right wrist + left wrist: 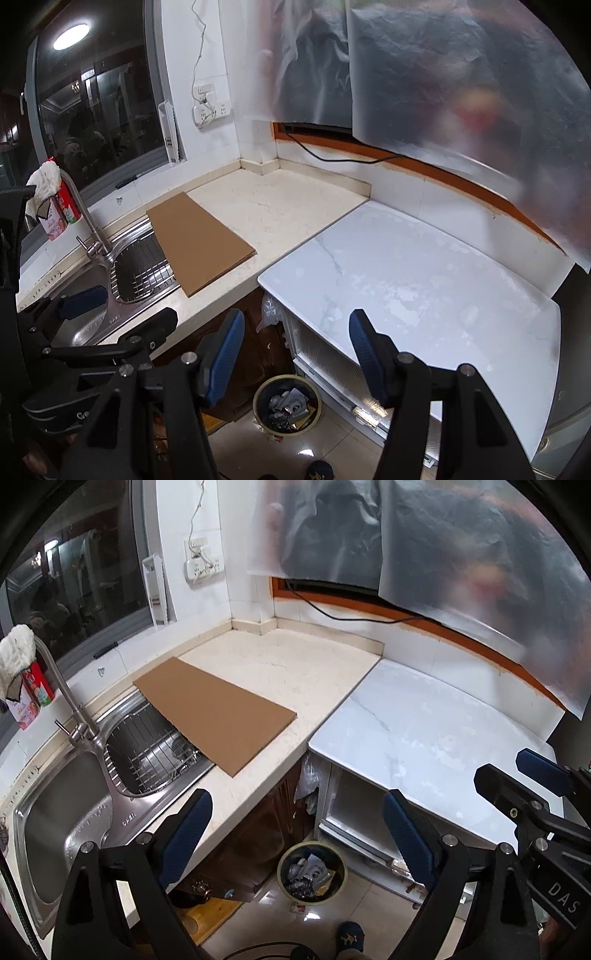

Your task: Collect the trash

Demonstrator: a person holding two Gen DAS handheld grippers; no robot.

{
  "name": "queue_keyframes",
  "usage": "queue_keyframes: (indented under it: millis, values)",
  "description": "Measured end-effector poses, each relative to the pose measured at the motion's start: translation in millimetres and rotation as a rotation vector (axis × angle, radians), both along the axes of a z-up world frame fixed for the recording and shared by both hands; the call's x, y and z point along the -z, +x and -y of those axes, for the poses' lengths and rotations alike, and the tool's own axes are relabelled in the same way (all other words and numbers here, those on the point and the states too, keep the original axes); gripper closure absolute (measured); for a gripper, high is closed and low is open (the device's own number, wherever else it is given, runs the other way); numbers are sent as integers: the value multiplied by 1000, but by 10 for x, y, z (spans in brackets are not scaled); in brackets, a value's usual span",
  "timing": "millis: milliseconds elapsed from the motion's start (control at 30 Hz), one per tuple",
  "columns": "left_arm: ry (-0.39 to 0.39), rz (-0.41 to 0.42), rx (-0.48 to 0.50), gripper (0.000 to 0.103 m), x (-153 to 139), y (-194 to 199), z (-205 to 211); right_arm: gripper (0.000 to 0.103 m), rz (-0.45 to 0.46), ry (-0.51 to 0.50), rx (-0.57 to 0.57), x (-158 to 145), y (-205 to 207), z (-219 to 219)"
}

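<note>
A round trash bin (312, 876) stands on the floor below the counters, holding crumpled wrappers; it also shows in the right wrist view (287, 405). A small scrap of litter (298, 909) lies on the floor beside it. My left gripper (297, 830) is open and empty, held high above the bin and the counter edge. My right gripper (295, 354) is open and empty, also above the bin. The right gripper appears at the right edge of the left wrist view (524, 775). The left gripper shows at the left of the right wrist view (122, 306).
A brown cardboard sheet (216, 712) lies on the beige counter (295, 672), overhanging the steel sink (70, 812) with its wire rack (151, 753) and faucet (68, 698). A white marble-look cabinet top (424, 731) is at right. A shoe (349, 938) is on the floor.
</note>
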State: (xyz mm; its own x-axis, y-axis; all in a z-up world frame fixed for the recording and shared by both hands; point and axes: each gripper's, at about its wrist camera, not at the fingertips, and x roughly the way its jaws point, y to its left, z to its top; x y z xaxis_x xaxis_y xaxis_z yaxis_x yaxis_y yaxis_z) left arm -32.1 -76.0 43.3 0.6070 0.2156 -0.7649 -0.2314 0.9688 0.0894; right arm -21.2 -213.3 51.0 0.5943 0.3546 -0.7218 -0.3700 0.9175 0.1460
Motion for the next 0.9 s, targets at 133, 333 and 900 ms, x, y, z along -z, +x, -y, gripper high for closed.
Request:
queue_keyframes:
  millis: [133, 333, 900]
  values:
    - [4, 7, 4, 11, -17, 8, 28, 43, 9, 7, 8, -31, -4, 31]
    - [15, 10, 3, 11, -19, 41, 68, 43, 13, 7, 21, -20, 29, 55]
    - [16, 19, 9, 12, -28, 113, 93, 43, 37, -2, 30, -37, 87, 64]
